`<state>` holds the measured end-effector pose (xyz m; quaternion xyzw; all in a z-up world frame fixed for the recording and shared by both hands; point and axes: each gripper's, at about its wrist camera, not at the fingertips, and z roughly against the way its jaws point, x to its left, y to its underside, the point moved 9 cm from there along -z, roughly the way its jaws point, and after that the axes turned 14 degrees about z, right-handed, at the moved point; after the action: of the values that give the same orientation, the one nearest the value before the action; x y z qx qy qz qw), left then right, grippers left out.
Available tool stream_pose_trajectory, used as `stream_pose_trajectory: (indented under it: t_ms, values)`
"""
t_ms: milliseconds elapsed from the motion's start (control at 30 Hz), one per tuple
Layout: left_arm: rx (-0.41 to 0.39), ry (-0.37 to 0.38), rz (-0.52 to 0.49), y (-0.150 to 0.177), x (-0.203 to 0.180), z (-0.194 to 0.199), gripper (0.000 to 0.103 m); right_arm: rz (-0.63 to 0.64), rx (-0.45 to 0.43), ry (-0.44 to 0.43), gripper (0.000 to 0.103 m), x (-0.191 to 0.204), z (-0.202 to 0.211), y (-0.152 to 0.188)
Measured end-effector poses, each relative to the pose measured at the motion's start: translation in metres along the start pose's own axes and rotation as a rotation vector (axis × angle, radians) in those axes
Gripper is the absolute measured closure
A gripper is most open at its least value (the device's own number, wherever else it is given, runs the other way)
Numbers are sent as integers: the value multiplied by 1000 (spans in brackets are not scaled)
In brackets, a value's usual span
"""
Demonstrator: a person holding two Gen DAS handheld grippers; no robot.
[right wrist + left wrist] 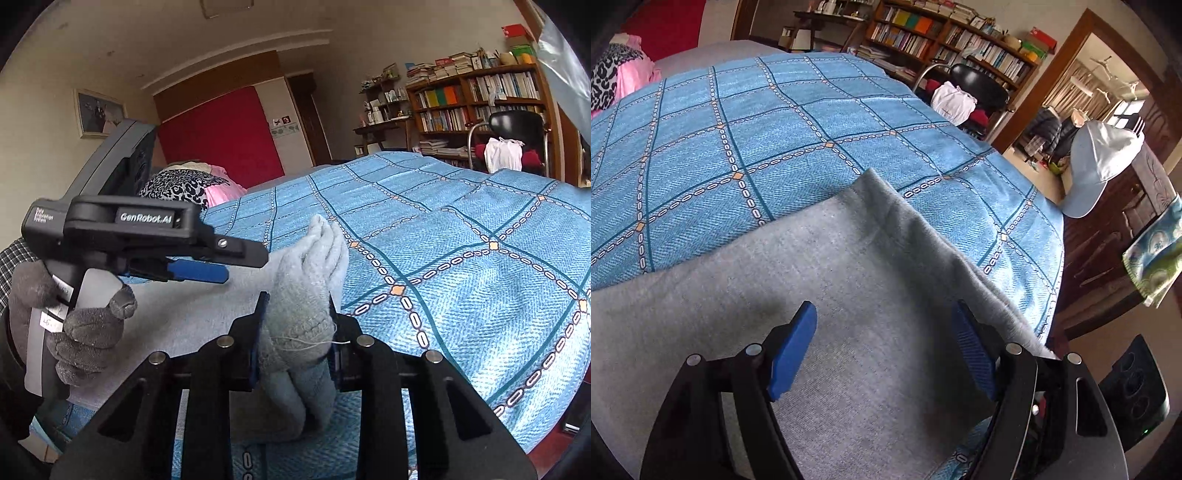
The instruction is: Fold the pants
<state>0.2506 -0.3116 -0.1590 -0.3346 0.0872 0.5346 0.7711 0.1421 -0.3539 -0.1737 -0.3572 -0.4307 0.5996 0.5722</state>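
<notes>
Bookshelves (945, 33), a black chair (979, 88) and an open doorway ring a bed under a blue checked bedspread (738, 140), which serves as the folding surface. Grey pants (798, 280) lie on its near part: in the left wrist view they spread flat from 6 to 9 o'clock, with one raised fold edge running from the centre down toward 4 o'clock, close to the bed's side edge.

The left gripper (882, 347) hangs over the flat cloth, its blue pads (792, 354) wide apart with nothing between them. The right gripper (297, 332) is clamped on a bunched end of the pants, the wad standing up between its jaws at the centre of the right wrist view; a gloved hand (85, 325) at 8 o'clock holds the left gripper's handle.

Judging by this, the fold looks partly made: one layer seems doubled over, while the gathered end is not yet laid out and smoothed.

Open bedspread stretches from 12 to 3 o'clock, giving plenty of room to carry cloth across. The bed's edge and a pale cap (1100, 166) at 3 o'clock limit the left side.
</notes>
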Motion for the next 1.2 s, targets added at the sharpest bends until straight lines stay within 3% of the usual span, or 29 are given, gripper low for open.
stream_pose_trajectory:
  t_ms: [500, 767, 833, 967, 1067, 1200]
  values:
    - [45, 89, -3, 0, -23, 1, 25, 180, 2, 44, 75, 52, -5, 2]
    - [87, 49, -30, 5, -26, -20, 26, 219, 10, 39, 75, 63, -13, 6]
    - [111, 28, -25, 5, -23, -28, 37, 218, 12, 37, 75, 61, -15, 5]
    - [129, -16, -6, 6, -15, -39, 74, 215, 17, 35, 75, 56, -21, 2]
    - [121, -18, -20, 7, -14, -36, 82, 211, 17, 25, 75, 53, -20, 0]
    - [91, -32, -41, 8, -13, -25, 84, 177, 5, 5, 71, 45, -15, -4]
